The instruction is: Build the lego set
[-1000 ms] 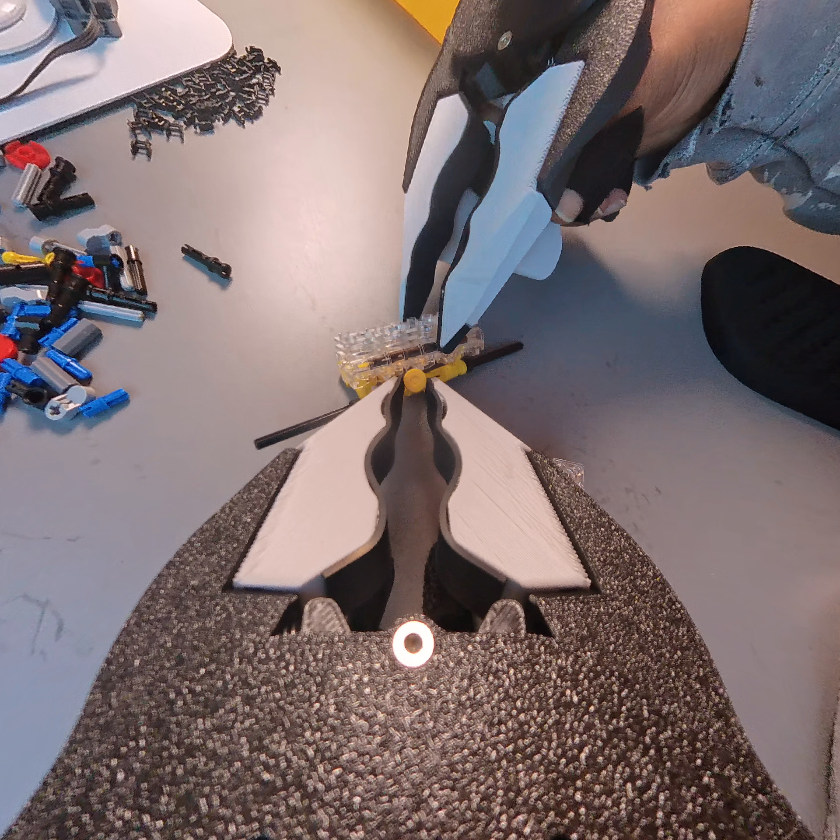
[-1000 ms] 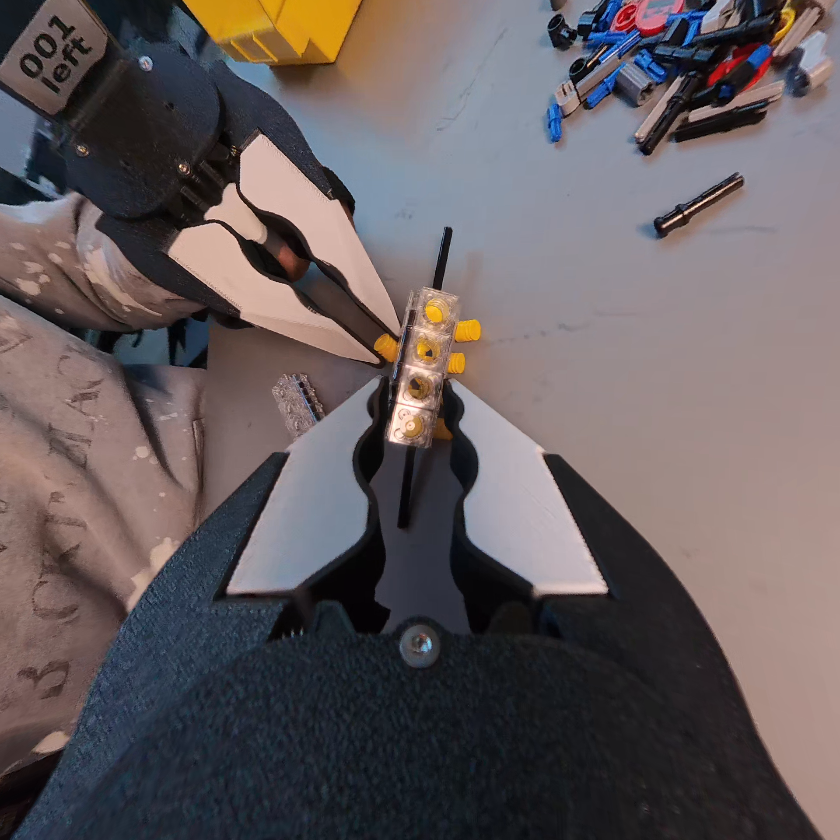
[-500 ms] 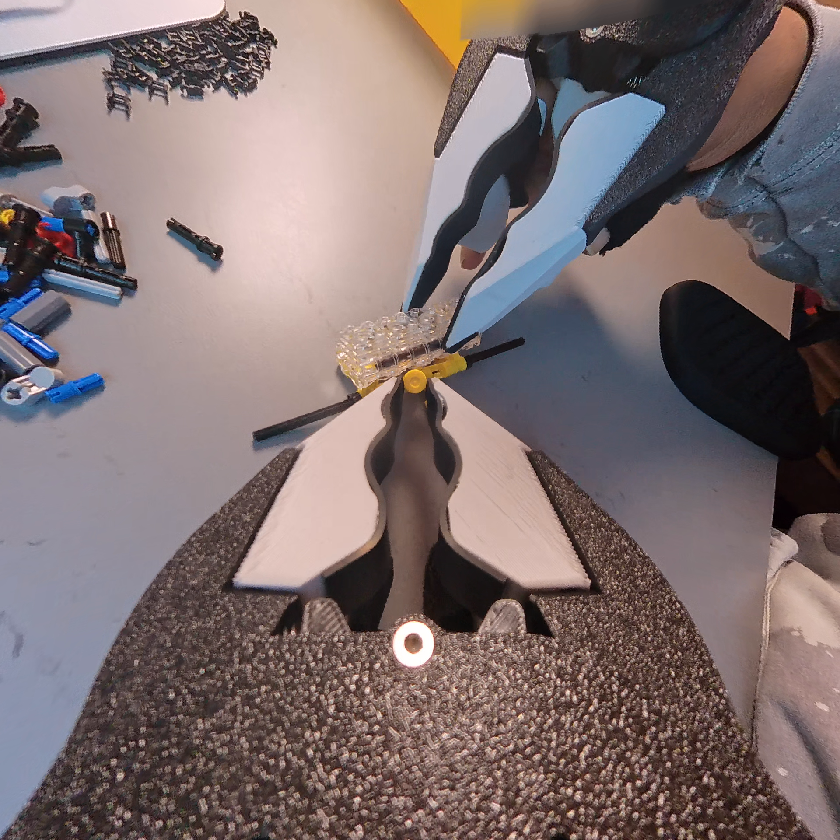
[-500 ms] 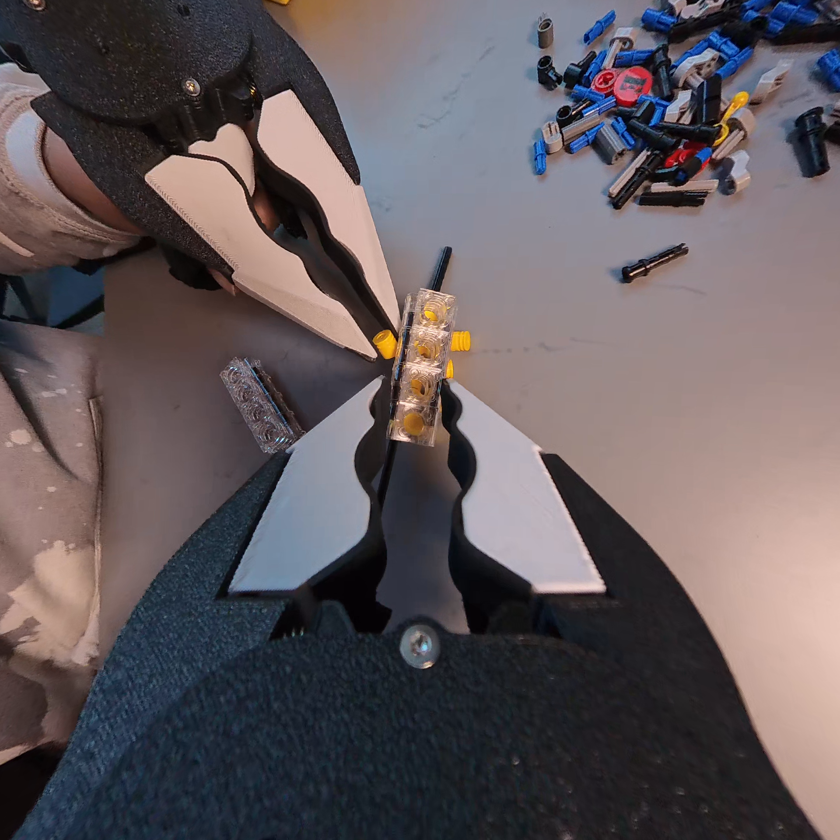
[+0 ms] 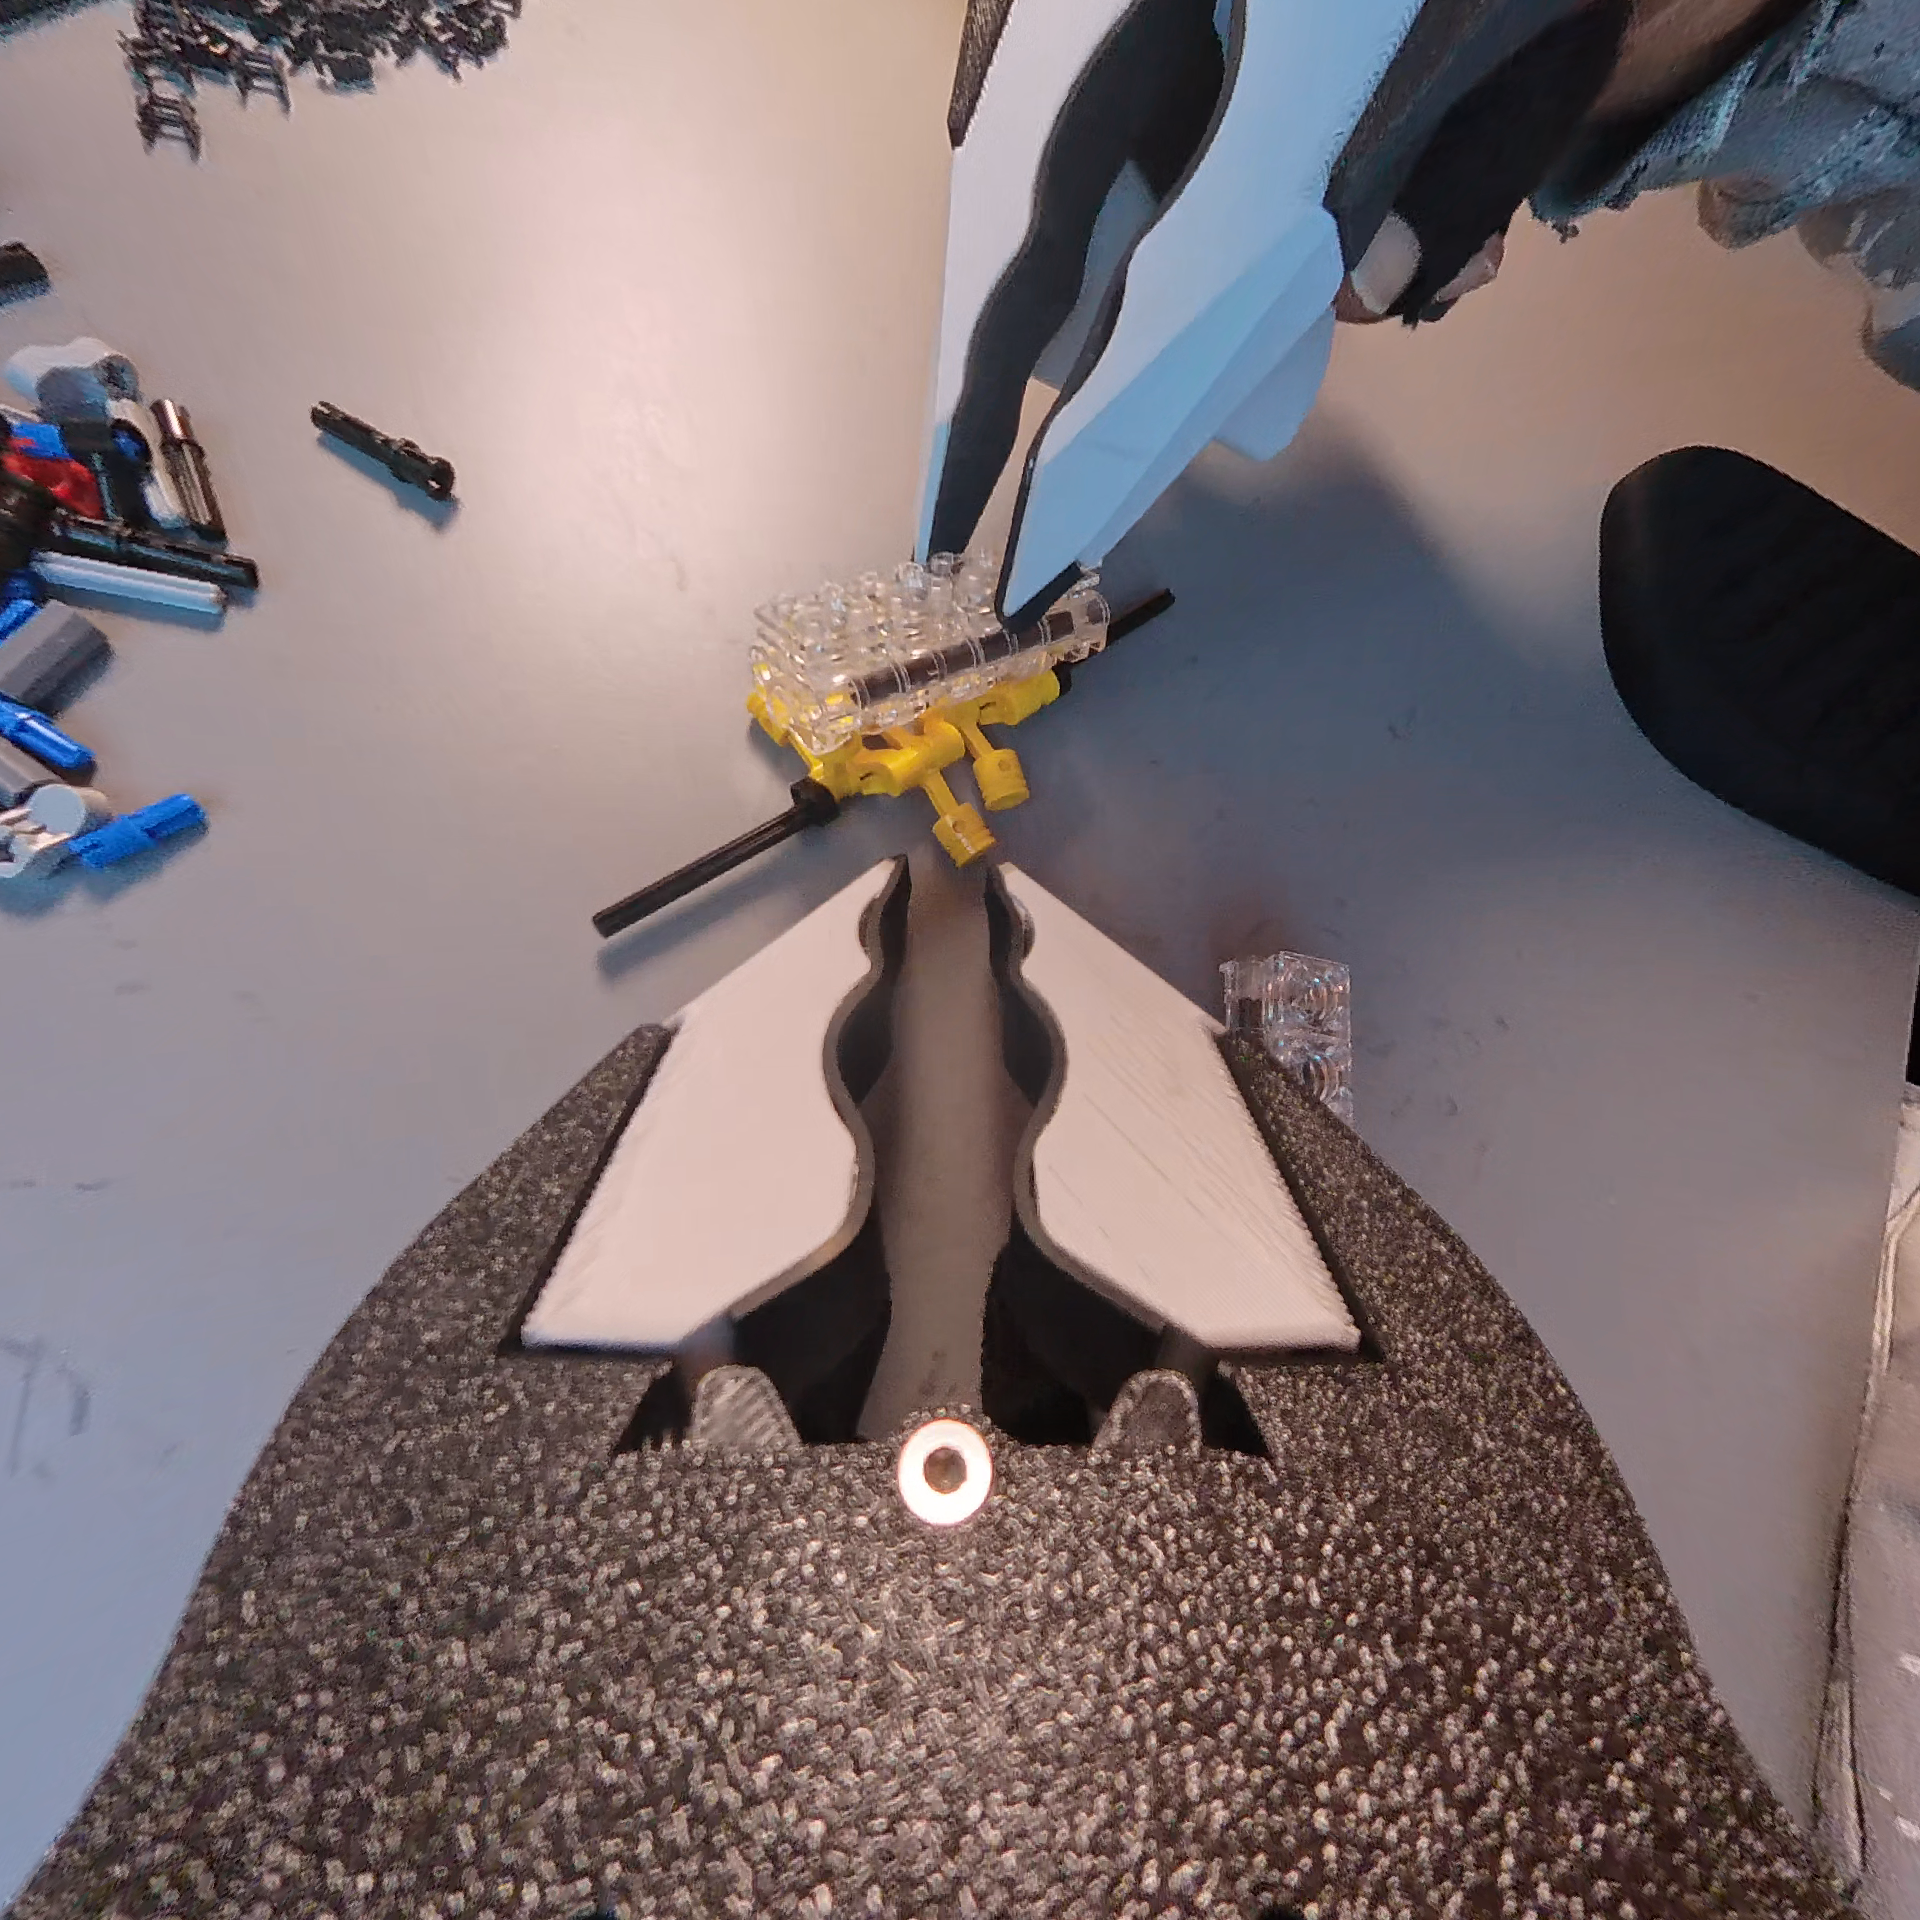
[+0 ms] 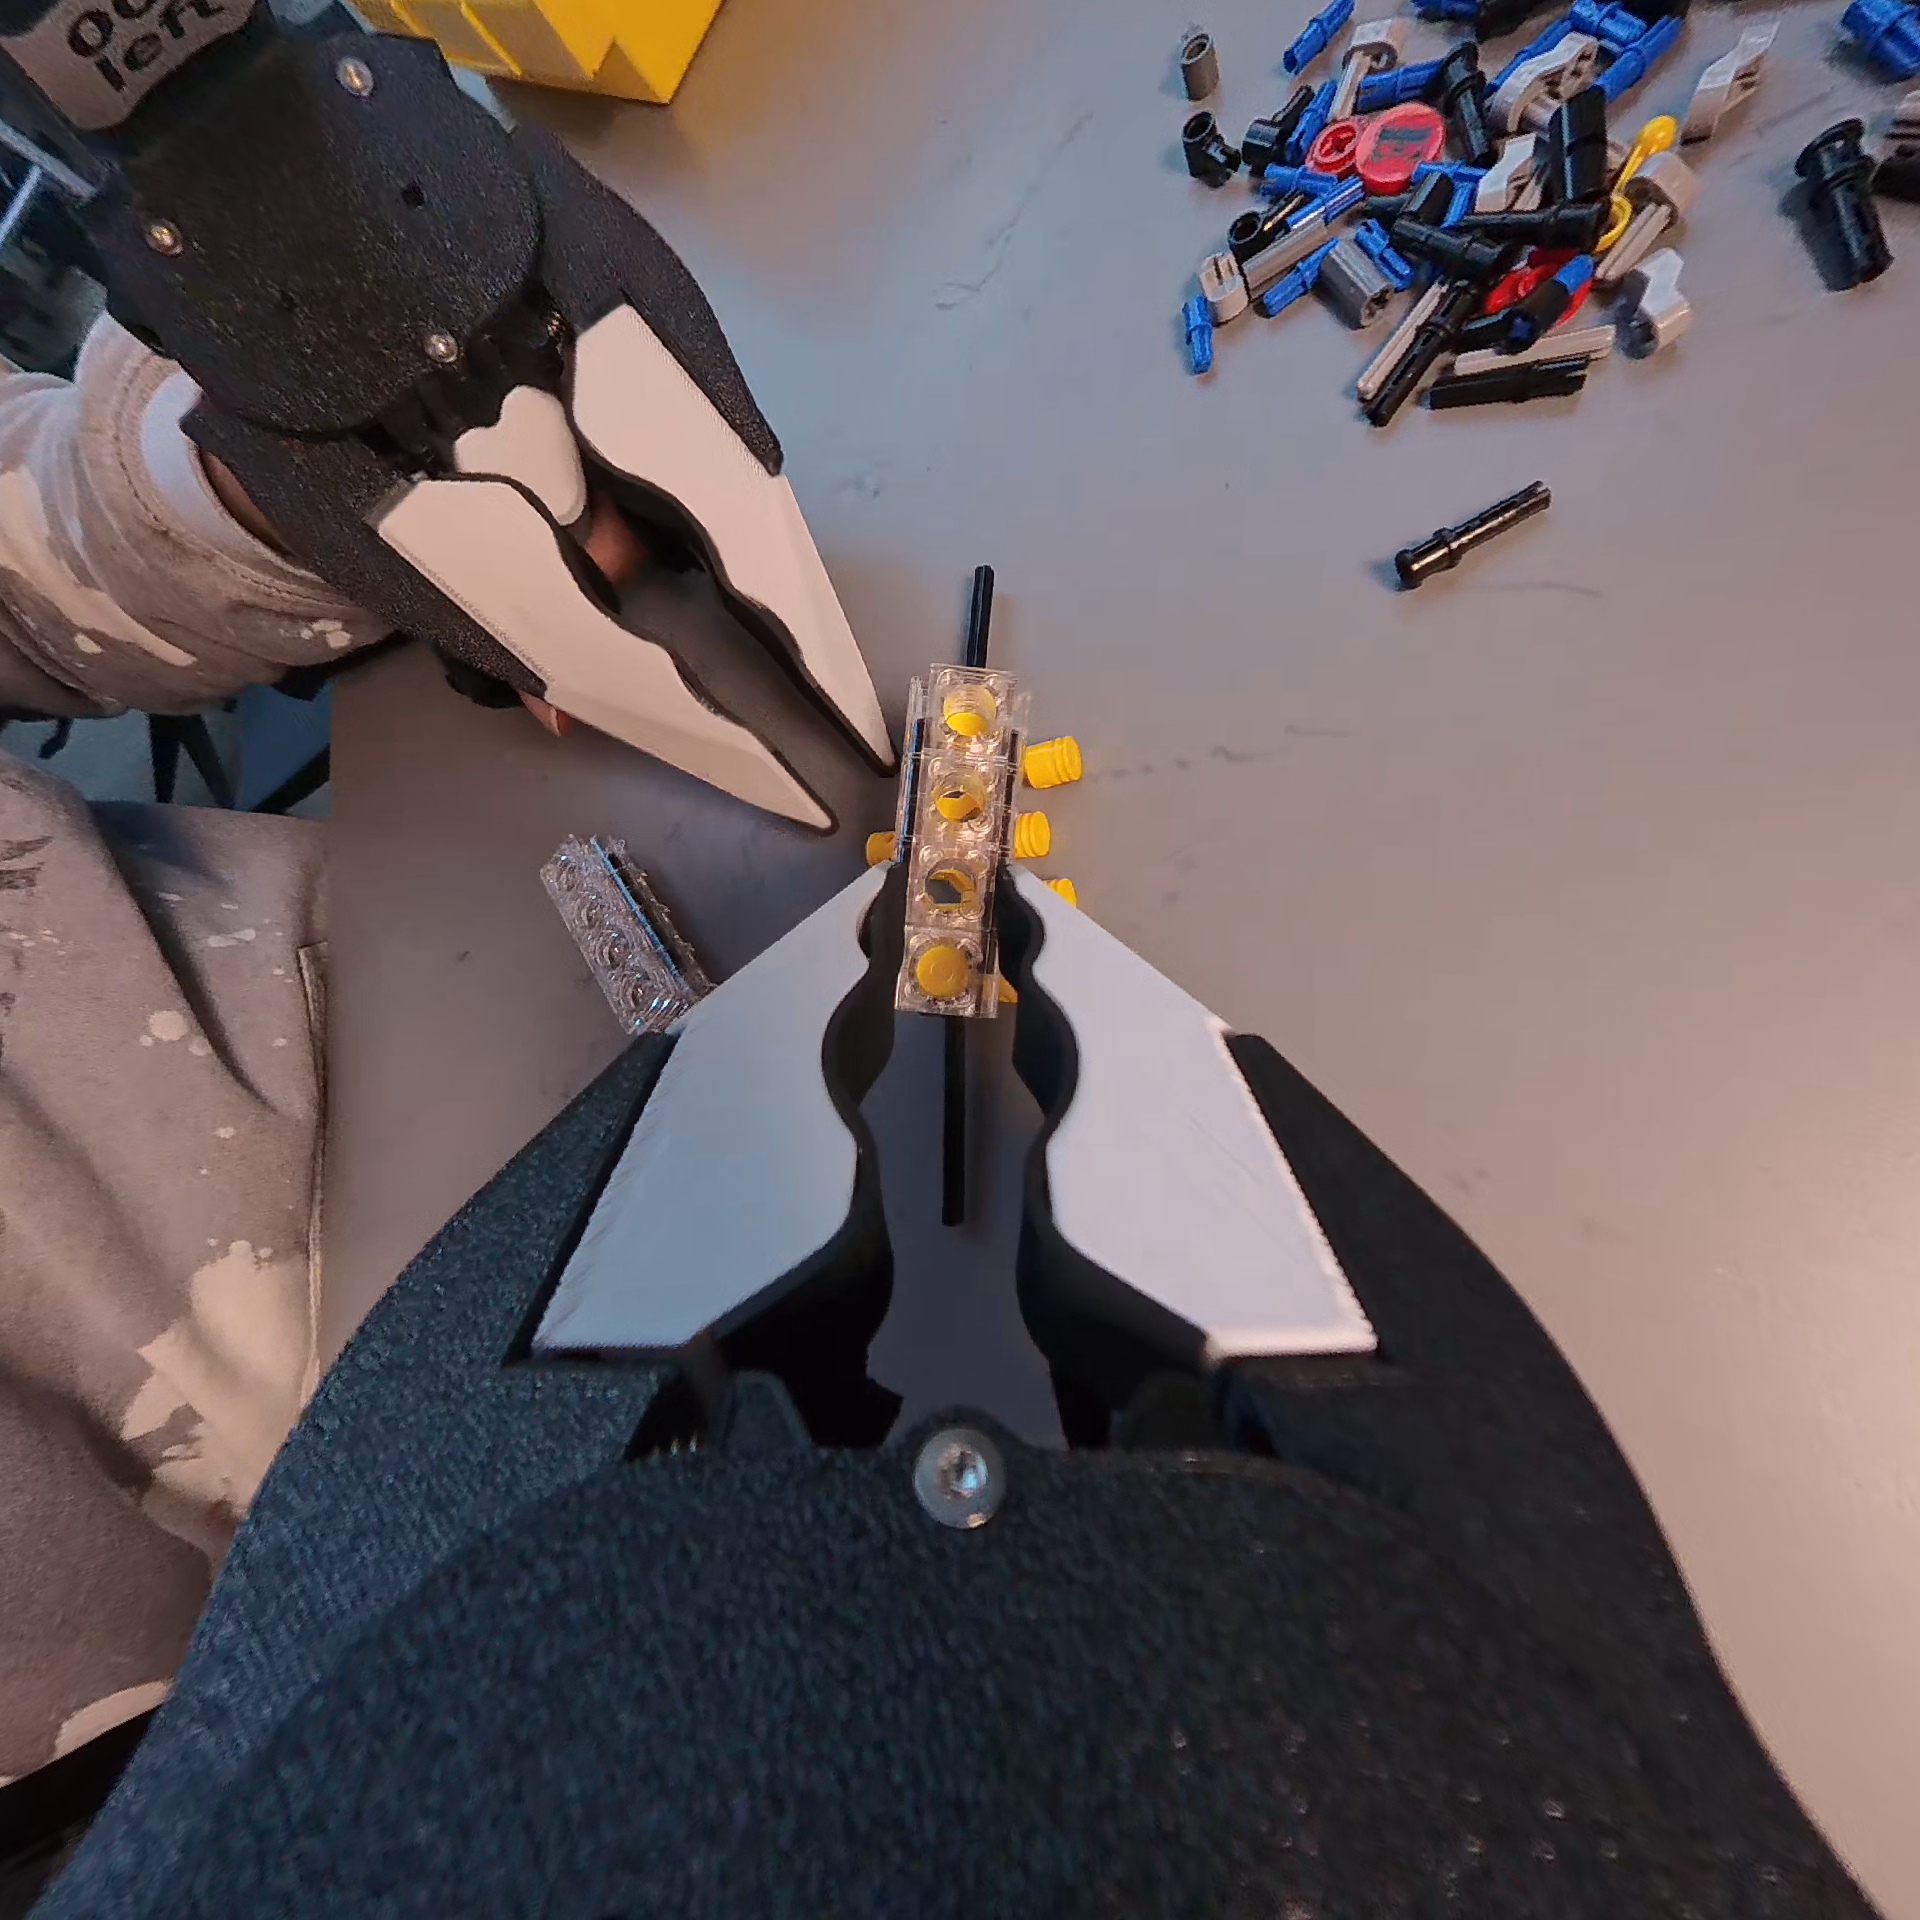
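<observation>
The assembly [image 6: 961, 810] is a row of clear bricks with yellow pistons underneath, threaded on a black axle [image 6: 954, 1122]. My right gripper [image 6: 948, 878] is shut on the near end of the clear bricks. In the left wrist view the assembly [image 5: 914, 665] is tilted, with its yellow pistons facing my left gripper [image 5: 945, 862]. The left gripper is slightly open and empty, with a yellow piston head just beyond its tips. The right gripper [image 5: 987, 592] comes down on the assembly from above. The left gripper [image 6: 857, 795] sits just left of the bricks, not touching.
A loose clear brick [image 5: 1288, 1018] lies on the grey table beside my left gripper and also shows in the right wrist view [image 6: 623, 945]. A pile of blue, black, grey and red parts [image 6: 1455, 229] lies far right, with a lone black pin [image 6: 1470, 535] nearer. A yellow box [image 6: 582, 42] stands behind. Tip to tip, the grippers are about 5 centimeters apart. The right tips stand about 10 centimeters off the lone black pin [image 6: 1470, 535]. The left camera catches it too, in the left wrist view [image 5: 381, 452].
My left gripper has let go of the yellow piston and drawn back a little. The right gripper has tilted the assembly, so its yellow underside now shows.
</observation>
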The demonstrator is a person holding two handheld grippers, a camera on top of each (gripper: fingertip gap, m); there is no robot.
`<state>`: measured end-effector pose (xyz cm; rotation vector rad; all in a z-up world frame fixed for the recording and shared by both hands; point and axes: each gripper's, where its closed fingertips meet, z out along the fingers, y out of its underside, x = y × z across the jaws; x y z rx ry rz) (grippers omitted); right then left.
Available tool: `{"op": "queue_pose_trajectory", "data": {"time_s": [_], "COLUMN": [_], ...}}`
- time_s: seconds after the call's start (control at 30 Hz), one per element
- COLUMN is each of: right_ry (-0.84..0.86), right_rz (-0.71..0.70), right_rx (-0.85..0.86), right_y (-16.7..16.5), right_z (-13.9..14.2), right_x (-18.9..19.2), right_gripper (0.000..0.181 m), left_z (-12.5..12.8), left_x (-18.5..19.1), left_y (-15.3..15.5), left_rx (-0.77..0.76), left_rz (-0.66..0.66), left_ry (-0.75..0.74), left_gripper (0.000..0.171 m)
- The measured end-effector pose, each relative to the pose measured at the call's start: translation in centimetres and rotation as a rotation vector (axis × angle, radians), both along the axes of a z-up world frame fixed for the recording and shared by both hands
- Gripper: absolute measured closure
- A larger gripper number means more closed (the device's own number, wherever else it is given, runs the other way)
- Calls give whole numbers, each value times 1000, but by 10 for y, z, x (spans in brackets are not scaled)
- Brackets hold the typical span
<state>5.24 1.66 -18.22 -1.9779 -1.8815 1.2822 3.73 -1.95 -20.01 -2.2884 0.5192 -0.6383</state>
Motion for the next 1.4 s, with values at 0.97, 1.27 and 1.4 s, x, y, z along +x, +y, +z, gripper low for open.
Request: {"op": "queue_pose_trajectory", "data": {"time_s": [0.97,1.27,1.4], "right_ry": [-50,-45,-59], "right_rz": [1,-58,-79], "right_rx": [-72,-175,-185], "right_y": [10,29,35], "right_z": [-1,-2,-2], "right_x": [0,5,7], "right_gripper": [165,164,164], "left_z": [18,18,17], "left_x": [6,9,8], "left_y": [31,54,63], "left_rx": [152,242,280], "left_rz": [72,48,21], "left_ry": [8,161,225], "left_gripper": [163,163,163]}}
